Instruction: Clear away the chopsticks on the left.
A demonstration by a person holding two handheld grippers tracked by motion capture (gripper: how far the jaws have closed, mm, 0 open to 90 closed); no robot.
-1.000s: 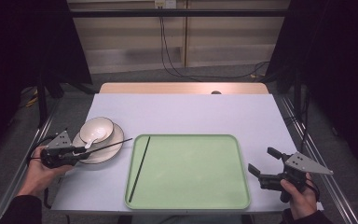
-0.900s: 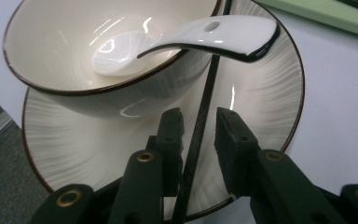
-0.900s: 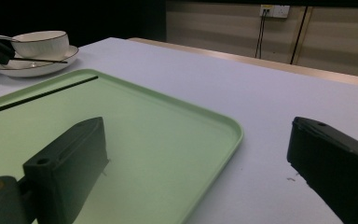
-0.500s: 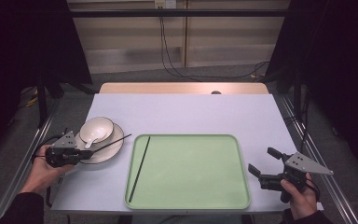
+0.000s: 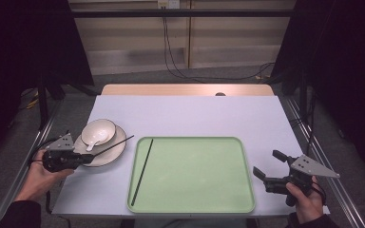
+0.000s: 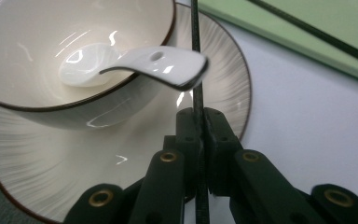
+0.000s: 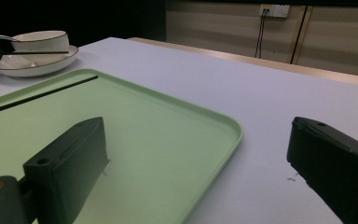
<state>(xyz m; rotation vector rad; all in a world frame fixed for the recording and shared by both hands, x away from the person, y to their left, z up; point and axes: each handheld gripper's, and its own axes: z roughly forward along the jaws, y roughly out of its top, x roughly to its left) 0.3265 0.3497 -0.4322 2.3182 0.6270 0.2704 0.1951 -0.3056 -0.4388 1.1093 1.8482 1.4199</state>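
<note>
The left gripper point(image 5: 83, 158) sits at the near left of the white table point(image 5: 209, 114), over the near edge of a ribbed plate point(image 5: 116, 149). Its jaws have just been closing and now clamp a thin black chopstick point(image 5: 116, 143); in the left gripper view the chopstick point(image 6: 197, 56) runs straight up between the two pressed-together pads and passes behind the handle tip of a white ceramic spoon point(image 6: 135, 65). From above, the held chopstick slants from the gripper over the plate's right rim, its far tip just short of the green tray point(image 5: 195, 204).

The spoon lies in a cream bowl with a dark rim point(image 5: 98, 132), its scoop down in the bowl and its handle resting over the bowl's near edge. The bowl stands on the plate, toward its far left.

A second black chopstick point(image 5: 142, 171) lies flat inside the tray along its left side, running from near to far and well apart from the held one.

The right gripper point(image 5: 268, 167) rests at the near right of the table, just beside the tray's right edge. Its jaws stand wide apart with nothing between them, and the right gripper view shows the tray's corner point(image 7: 228, 128) and bare table in the gap.
</note>
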